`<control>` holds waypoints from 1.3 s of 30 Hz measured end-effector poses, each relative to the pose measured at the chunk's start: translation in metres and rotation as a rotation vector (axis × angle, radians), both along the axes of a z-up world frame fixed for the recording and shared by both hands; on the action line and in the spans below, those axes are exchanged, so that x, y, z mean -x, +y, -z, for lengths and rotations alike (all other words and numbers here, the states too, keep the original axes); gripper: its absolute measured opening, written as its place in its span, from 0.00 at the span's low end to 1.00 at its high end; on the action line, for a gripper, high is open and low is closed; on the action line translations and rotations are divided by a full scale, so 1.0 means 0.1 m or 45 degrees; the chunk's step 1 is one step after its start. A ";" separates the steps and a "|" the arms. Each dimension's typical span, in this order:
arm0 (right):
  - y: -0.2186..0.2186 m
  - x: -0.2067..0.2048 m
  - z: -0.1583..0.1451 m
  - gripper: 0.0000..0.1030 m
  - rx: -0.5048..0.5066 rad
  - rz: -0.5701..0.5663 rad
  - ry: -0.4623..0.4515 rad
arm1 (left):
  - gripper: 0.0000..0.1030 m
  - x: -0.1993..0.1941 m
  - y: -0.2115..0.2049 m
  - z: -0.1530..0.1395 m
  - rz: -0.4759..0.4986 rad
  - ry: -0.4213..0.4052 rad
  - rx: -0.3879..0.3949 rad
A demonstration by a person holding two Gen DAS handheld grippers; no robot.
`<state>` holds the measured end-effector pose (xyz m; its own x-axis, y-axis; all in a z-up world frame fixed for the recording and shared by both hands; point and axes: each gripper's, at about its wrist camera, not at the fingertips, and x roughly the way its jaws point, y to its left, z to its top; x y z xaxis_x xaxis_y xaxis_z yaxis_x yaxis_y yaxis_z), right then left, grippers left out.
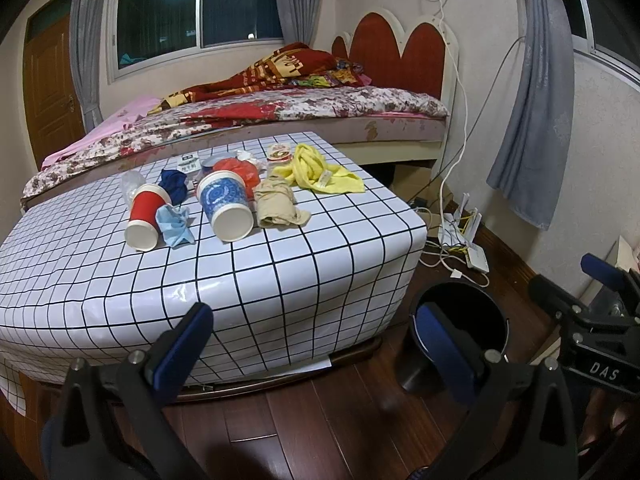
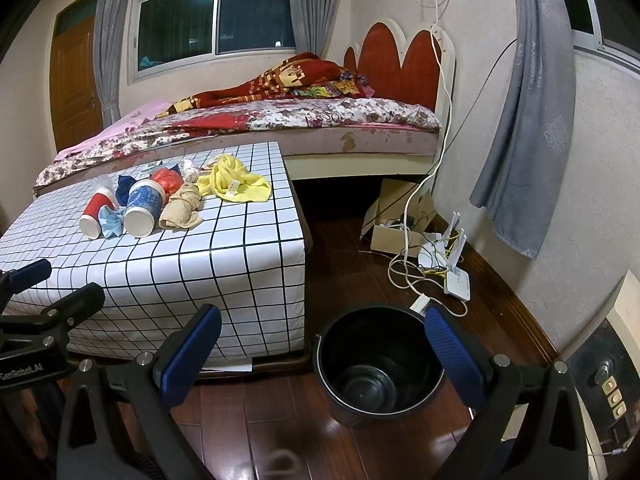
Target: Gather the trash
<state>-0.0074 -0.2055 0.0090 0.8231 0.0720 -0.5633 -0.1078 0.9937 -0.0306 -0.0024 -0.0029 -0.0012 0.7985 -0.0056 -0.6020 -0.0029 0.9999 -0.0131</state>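
Litter lies on the grid-patterned table point(image 1: 280, 272): a tipped red cup point(image 1: 145, 216), a crumpled blue mask point(image 1: 174, 226), a tipped blue patterned cup point(image 1: 226, 208), a beige cloth bundle point(image 1: 278, 204), a yellow cloth point(image 1: 320, 170), a red plastic bag point(image 1: 240, 170) and a dark blue cloth point(image 1: 175, 184). An empty black bin point(image 2: 376, 364) stands on the floor to the table's right. My left gripper point(image 1: 316, 340) is open, low in front of the table. My right gripper point(image 2: 322, 344) is open, just above the bin.
A bed point(image 1: 280, 112) runs behind the table. Cables, a white router point(image 2: 456, 276) and a cardboard box point(image 2: 394, 236) clutter the floor by the right wall. A grey curtain point(image 2: 528, 120) hangs at right. The dark wooden floor point(image 2: 280, 420) lies below.
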 end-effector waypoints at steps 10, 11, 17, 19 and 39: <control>-0.02 -0.02 0.01 0.99 0.000 0.002 0.004 | 0.99 -0.01 0.00 0.00 0.000 0.002 0.001; -0.01 -0.01 0.01 0.99 0.000 0.002 0.005 | 0.99 -0.01 0.00 0.00 -0.002 0.002 0.000; 0.00 -0.03 0.03 0.99 0.002 0.012 0.016 | 0.99 -0.01 0.00 0.00 -0.002 0.002 0.000; -0.01 -0.02 0.04 0.99 0.002 0.013 0.015 | 0.99 -0.01 0.00 0.00 -0.003 0.002 -0.001; -0.01 -0.02 0.03 0.99 0.004 0.017 0.021 | 0.99 -0.04 -0.04 0.04 -0.002 0.008 0.000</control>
